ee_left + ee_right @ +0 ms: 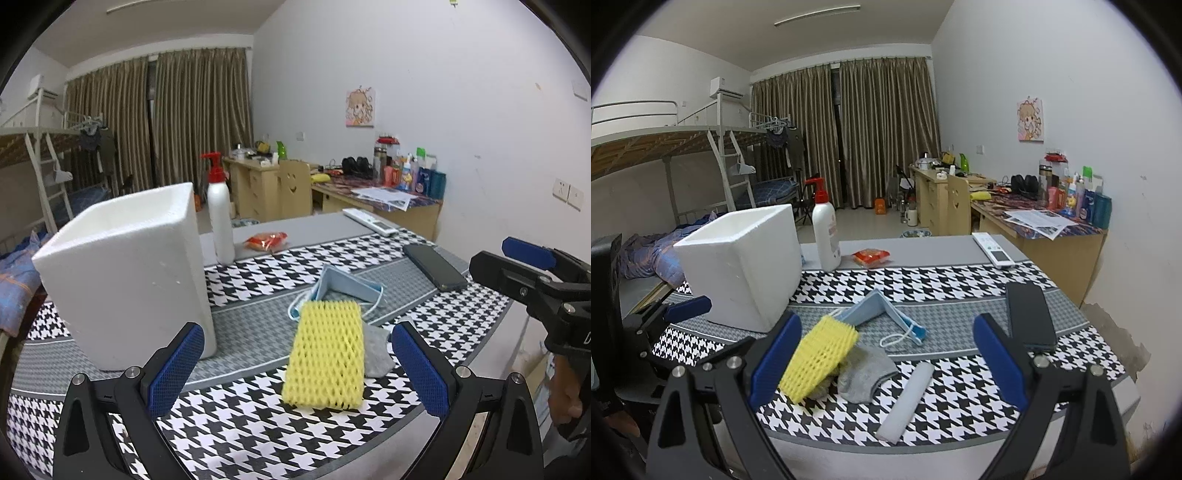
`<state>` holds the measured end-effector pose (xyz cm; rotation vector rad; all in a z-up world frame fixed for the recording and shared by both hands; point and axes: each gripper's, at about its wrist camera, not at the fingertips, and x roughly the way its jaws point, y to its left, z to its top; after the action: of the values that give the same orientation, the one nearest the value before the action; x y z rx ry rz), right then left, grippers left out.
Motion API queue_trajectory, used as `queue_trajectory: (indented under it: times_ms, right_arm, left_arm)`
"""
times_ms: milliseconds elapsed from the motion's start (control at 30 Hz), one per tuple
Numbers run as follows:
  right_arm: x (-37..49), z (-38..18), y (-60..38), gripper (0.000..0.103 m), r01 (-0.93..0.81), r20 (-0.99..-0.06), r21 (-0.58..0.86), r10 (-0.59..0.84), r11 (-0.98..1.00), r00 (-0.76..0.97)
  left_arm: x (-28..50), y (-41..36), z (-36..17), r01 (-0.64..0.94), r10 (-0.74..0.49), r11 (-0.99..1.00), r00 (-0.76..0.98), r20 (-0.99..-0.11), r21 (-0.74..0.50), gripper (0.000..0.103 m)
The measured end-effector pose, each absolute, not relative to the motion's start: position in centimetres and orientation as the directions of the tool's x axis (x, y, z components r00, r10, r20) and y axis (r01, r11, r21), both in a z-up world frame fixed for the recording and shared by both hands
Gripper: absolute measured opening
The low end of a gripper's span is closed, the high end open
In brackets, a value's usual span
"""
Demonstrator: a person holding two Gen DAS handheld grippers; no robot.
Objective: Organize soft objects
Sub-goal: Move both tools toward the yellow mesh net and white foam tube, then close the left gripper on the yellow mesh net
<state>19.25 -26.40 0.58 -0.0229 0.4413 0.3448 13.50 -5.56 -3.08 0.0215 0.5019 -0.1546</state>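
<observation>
Four soft things lie loose on the counter (960, 273), none gathered yet: a yellow foam net (325, 354) just ahead of the left tool (297, 365), a grey sock (866, 373) touching its far side, a blue face mask (882, 314) beyond both, and a white foam roll (908, 398) between the fingers of the right tool (886, 354). Both tools hang wide open and hold nothing, so the step in hand looks like the first pick. The next move probably calls for lowering one tool over the net or roll, pinching gently, then carrying it to the white foam box (125, 273), left of the tools. The box's inside is hidden, and what lies under the net is too dark to name.
</observation>
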Motion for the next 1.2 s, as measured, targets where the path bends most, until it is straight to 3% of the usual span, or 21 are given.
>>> queue_trajectory:
  times_ms: [733,900,1200]
  right_arm:
    - [20.0,-4.0,-27.8,0.096,-0.269,-0.526,0.07,0.264,0.961,0.809]
    - [20.3,-4.7,-27.9,0.096,-0.263,-0.542,0.08,0.263,0.962,0.798]
    - [20.8,-5.5,-28.0,0.096,-0.267,-0.56,0.094,0.273,0.959,0.782]
  left_arm:
    - [15.8,-8.2,-7.2,0.23,-0.176,0.973,0.789,-0.589,0.017,0.099]
    - [16.5,-8.9,-7.8,0.24,-0.163,0.97,0.776,-0.609,0.046,0.094]
    - [17.5,-9.2,-9.1,0.249,-0.162,0.968,0.733,-0.661,0.039,0.074]
